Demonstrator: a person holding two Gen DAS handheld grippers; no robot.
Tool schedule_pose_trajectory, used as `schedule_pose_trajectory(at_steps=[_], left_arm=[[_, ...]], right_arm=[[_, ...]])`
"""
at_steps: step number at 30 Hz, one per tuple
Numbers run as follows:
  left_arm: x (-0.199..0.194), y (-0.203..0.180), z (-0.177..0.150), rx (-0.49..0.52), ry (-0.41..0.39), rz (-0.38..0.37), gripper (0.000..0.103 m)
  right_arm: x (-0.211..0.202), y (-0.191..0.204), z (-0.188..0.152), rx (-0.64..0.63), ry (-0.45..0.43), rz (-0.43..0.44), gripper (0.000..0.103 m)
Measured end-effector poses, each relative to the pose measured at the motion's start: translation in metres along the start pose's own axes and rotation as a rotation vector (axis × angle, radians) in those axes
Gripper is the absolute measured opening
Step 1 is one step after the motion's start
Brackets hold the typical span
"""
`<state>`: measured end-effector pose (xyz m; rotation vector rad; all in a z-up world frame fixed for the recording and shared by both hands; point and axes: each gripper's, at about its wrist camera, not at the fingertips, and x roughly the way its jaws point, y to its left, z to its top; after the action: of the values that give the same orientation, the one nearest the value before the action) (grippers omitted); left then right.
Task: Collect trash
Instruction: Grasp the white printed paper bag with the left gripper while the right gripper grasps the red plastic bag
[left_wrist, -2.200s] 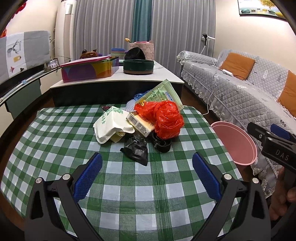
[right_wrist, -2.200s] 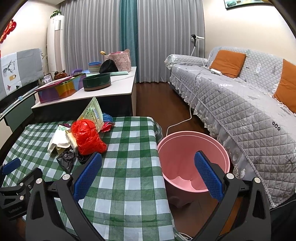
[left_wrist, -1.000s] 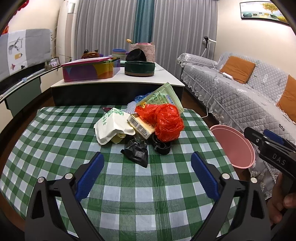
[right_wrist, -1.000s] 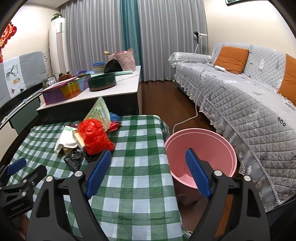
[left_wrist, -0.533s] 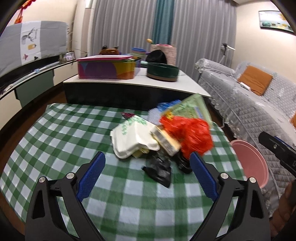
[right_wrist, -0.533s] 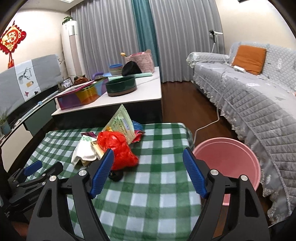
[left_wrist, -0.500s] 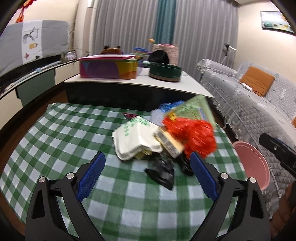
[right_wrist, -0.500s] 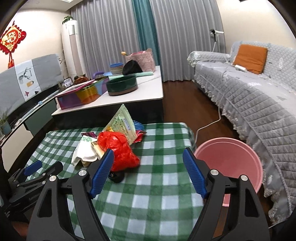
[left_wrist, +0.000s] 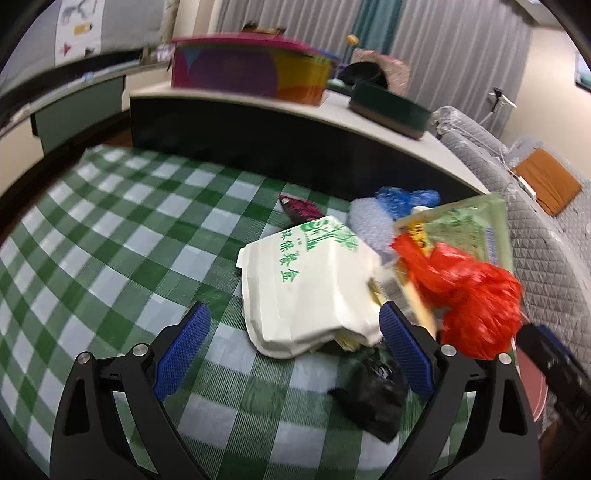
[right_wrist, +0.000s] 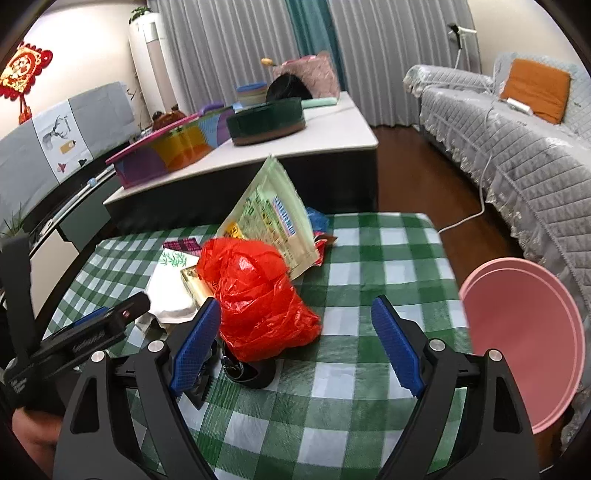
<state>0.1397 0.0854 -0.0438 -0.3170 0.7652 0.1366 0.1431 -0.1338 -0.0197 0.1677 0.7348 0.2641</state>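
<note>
A trash pile lies on the green checked table (left_wrist: 110, 240). It holds a white takeaway box (left_wrist: 310, 280), a red plastic bag (right_wrist: 258, 295), a green snack bag (right_wrist: 273, 214), a crumpled black bag (left_wrist: 373, 398) and a black ring (right_wrist: 247, 369). My left gripper (left_wrist: 293, 343) is open, low over the cloth, with the white box just ahead between its fingers, untouched. My right gripper (right_wrist: 295, 332) has its jaws opening. The red bag sits just ahead, near the left pad (right_wrist: 197, 332), not pressed. A pink bin (right_wrist: 524, 332) stands beside the table on the right.
Behind the table is a low white-topped table (right_wrist: 332, 125) with a colourful box (left_wrist: 251, 74) and a dark green round tin (right_wrist: 266, 118). A grey quilted sofa (right_wrist: 517, 155) runs along the right. A white cable (right_wrist: 472, 210) trails on the wooden floor.
Both grippers have moved forward and down toward the trash pile, which now fills more of each view. The left view has rolled. Nothing has been taken hold of.
</note>
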Motion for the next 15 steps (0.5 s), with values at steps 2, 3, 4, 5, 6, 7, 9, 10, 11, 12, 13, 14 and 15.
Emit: schedule_pose_trajectory(at_steps=[2, 3, 4, 5, 6, 7, 9, 10, 11, 12, 13, 14, 15], left_arm=[[0.008, 0.005, 0.002, -0.029, 0.013, 0.002, 0.090], [0.013, 0.008, 0.004, -0.051, 0.027, -0.005, 0.090], [0.016, 0.009, 0.005, -0.061, 0.035, -0.009, 0.090], [0.021, 0.011, 0.006, -0.079, 0.048, -0.016, 0.090], [0.024, 0.013, 0.006, -0.090, 0.056, -0.021, 0.090], [0.027, 0.014, 0.007, -0.105, 0.065, -0.029, 0.090], [0.034, 0.014, 0.006, -0.124, 0.088, -0.051, 0.091], [0.037, 0.014, 0.006, -0.127, 0.099, -0.058, 0.090], [0.039, 0.013, 0.006, -0.129, 0.104, -0.061, 0.090], [0.041, 0.012, 0.006, -0.129, 0.108, -0.064, 0.090], [0.041, 0.011, 0.006, -0.127, 0.106, -0.063, 0.090], [0.041, 0.010, 0.005, -0.125, 0.102, -0.063, 0.090], [0.041, 0.010, 0.006, -0.124, 0.100, -0.066, 0.088]], right_arm=[[0.007, 0.002, -0.001, -0.007, 0.010, 0.006, 0.082], [0.010, 0.003, -0.002, -0.010, 0.018, 0.010, 0.082], [0.013, 0.004, -0.002, -0.012, 0.025, 0.014, 0.082], [0.015, 0.005, -0.003, -0.014, 0.030, 0.014, 0.082], [0.017, 0.005, -0.004, -0.016, 0.033, 0.014, 0.082], [0.018, 0.006, -0.004, -0.017, 0.036, 0.016, 0.082], [0.020, 0.007, -0.004, -0.018, 0.039, 0.020, 0.082], [0.020, 0.007, -0.003, -0.019, 0.040, 0.022, 0.082], [0.021, 0.008, -0.003, -0.021, 0.040, 0.023, 0.082], [0.021, 0.008, -0.003, -0.023, 0.042, 0.024, 0.082], [0.022, 0.008, -0.003, -0.026, 0.044, 0.025, 0.081], [0.022, 0.009, -0.003, -0.029, 0.045, 0.028, 0.080], [0.023, 0.010, -0.003, -0.033, 0.046, 0.031, 0.077]])
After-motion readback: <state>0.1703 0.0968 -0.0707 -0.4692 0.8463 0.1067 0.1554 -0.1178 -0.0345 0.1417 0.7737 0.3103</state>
